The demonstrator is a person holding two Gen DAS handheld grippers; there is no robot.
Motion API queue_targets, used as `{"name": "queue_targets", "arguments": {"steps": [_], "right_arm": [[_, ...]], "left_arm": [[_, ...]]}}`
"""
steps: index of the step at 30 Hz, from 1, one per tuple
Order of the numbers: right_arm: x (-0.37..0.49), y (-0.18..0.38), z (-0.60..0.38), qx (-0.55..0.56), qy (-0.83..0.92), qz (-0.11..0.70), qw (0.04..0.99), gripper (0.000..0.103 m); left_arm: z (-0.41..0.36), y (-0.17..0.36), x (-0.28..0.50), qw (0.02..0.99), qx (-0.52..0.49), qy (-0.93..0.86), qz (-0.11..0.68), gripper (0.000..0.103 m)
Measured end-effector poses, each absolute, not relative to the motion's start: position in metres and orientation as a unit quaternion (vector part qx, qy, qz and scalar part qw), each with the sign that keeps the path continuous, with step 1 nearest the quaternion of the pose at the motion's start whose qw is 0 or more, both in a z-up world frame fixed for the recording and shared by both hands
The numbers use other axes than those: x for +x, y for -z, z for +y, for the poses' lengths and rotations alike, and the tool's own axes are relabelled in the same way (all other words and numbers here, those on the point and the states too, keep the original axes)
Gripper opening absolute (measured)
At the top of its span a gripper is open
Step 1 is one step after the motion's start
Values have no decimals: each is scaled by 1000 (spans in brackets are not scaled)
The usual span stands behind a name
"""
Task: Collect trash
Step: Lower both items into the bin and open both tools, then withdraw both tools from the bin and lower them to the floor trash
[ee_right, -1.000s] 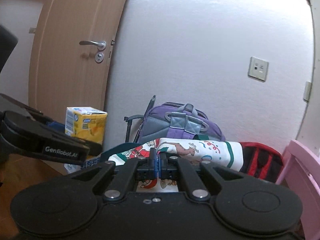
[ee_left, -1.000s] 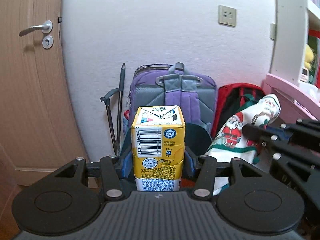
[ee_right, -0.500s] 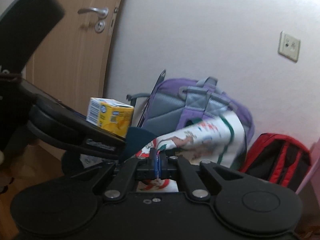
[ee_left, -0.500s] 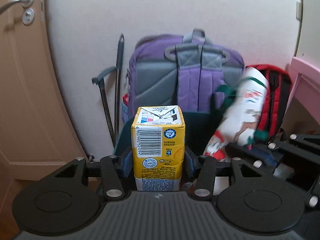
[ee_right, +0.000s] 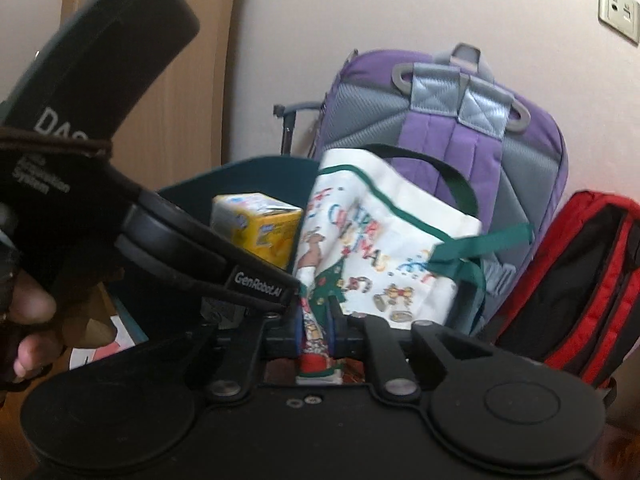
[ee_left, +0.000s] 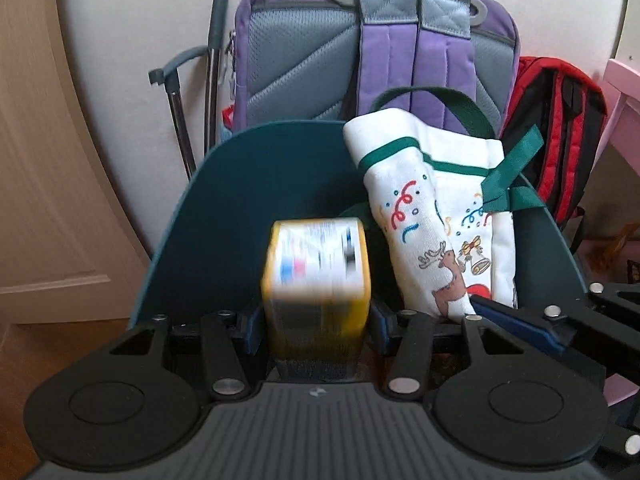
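A yellow drink carton (ee_left: 316, 272) stands between the blue pads of my left gripper (ee_left: 316, 320), which is shut on it; the carton looks blurred. It hangs inside the mouth of a dark teal bin (ee_left: 240, 200). A white Christmas cloth bag (ee_left: 420, 220) with green handles slumps in the bin beside the carton. In the right wrist view my right gripper (ee_right: 316, 332) has a fold of that cloth bag (ee_right: 380, 240) between its jaws, which are opening. The carton (ee_right: 260, 228) shows there behind the left gripper's fingers (ee_right: 240, 276).
A purple backpack (ee_left: 380, 60) and a red backpack (ee_left: 560, 128) lean on the wall behind the bin. A folded metal handle (ee_left: 212, 60) stands left of them, by a wooden door (ee_left: 40, 160). Pink furniture (ee_left: 624, 92) is at the right. A person's hand (ee_right: 28, 312) holds the left gripper.
Both grippers came down and closer to the backpacks, over the teal bin. The cloth bag sank into the bin and the right jaws parted a little. The carton stays gripped.
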State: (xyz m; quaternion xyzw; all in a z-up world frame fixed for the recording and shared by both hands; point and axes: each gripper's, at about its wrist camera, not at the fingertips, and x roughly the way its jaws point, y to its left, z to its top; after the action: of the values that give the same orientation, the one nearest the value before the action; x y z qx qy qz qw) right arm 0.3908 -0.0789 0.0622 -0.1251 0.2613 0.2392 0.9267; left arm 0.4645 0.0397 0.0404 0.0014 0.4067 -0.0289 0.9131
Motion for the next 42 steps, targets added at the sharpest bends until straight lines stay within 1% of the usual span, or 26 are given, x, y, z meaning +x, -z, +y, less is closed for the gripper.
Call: {"name": "queue_targets", "arguments": {"steps": [1,3,5,8,10,12,24,31,37,39,40,42], "right_arm": [[391,-61,-81,-121,-239,263,927,15],[389,-62,-86,-109,-238,267,928,18],[389,-64,-90,-110,-237,267,928,21],[384,-70,-93,-113,-232,264,929,25],[378,-77,-97,-109,-232,262,930,35],[371,-84,-99,-107,-230,258,932,37],[298,-126,-135,-80,-230,246,938,43],[250,-142,-152,-64,-226,240,942,47],[216,-139,-164,-51,-229,248,940,48],[206,-134,-167,-49,-233,255,937,49],[202,-131,-169,-47,-235,258,936,49],[195,-121,-173,-42,-240,269,932,49]], "left_arm": [[40,-42,465,914,2,29,404,50],[39,-44,463,916,1,27,401,53],[39,-49,460,919,-4,27,394,69],[37,-57,452,922,-7,29,387,70],[34,-63,444,923,-4,29,383,70],[32,-71,436,925,-5,35,379,70],[19,-115,344,934,6,44,355,71],[10,-128,285,937,19,58,345,71],[8,-120,241,932,15,74,354,72],[8,-111,229,929,14,79,361,76],[8,-105,223,927,14,82,365,81],[8,-91,211,924,15,87,373,82]]}}
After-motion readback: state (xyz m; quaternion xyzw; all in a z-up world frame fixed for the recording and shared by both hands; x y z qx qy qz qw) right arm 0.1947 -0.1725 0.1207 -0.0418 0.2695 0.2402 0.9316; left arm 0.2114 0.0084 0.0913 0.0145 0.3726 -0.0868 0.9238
